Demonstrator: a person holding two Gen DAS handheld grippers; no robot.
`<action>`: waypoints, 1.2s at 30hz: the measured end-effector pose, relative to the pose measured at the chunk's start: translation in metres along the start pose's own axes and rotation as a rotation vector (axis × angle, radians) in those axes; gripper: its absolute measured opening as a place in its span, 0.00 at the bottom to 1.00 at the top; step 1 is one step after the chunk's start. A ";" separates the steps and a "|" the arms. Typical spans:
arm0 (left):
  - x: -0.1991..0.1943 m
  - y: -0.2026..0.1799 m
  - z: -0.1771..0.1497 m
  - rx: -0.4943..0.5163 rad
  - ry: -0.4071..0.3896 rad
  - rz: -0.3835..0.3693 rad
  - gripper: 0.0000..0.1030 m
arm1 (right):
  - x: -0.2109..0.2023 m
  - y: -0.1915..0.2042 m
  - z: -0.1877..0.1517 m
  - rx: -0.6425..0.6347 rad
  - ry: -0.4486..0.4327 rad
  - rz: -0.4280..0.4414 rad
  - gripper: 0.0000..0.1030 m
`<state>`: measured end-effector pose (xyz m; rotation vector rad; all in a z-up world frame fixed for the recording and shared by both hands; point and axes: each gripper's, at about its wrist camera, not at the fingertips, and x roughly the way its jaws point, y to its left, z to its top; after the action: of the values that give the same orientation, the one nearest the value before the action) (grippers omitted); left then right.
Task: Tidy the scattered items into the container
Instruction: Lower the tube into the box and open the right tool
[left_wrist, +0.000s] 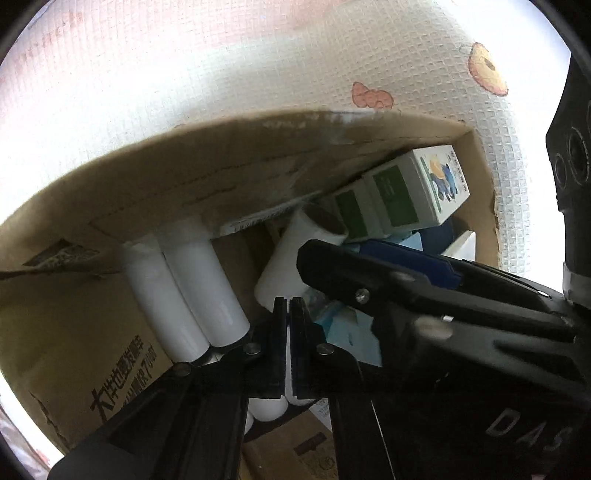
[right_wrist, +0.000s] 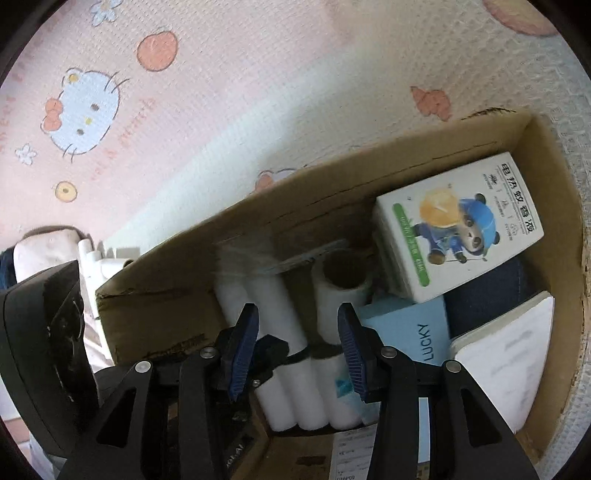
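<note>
A brown cardboard box (left_wrist: 221, 162) holds several white rolls (left_wrist: 195, 280), white-and-green cartons with a panda print (left_wrist: 417, 188), a light blue booklet and a white notebook. My left gripper (left_wrist: 289, 314) is shut and empty, its tips just inside the box above the rolls. The right gripper reaches in from the right, its black finger (left_wrist: 369, 280) over the blue items. In the right wrist view my right gripper (right_wrist: 299, 343) is open over the white rolls (right_wrist: 280, 321), holding nothing. The box wall (right_wrist: 295, 206), panda carton (right_wrist: 465, 225), booklet (right_wrist: 413, 328) and notebook (right_wrist: 513, 347) show there.
The box stands on a pink and white cartoon-print mat (right_wrist: 155, 122). Outside the box's left wall lie a white plastic piece (right_wrist: 96, 262) and a pale cloth bundle (right_wrist: 44, 247). The left gripper's black body (right_wrist: 48, 343) sits at the left edge.
</note>
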<state>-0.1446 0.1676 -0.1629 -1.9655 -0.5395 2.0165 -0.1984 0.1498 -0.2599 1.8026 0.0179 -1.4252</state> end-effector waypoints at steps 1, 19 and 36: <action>0.000 -0.002 -0.001 0.006 0.000 0.004 0.01 | 0.000 0.000 -0.001 0.001 0.001 0.013 0.40; -0.045 -0.012 -0.010 0.267 -0.204 -0.050 0.01 | -0.018 0.004 -0.043 0.000 -0.136 -0.039 0.12; -0.093 0.009 -0.017 0.534 -0.337 -0.105 0.06 | 0.050 0.024 -0.042 0.176 -0.014 -0.274 0.35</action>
<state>-0.1238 0.1199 -0.0838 -1.2762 -0.1368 2.1509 -0.1351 0.1362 -0.2860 1.9923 0.1414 -1.6752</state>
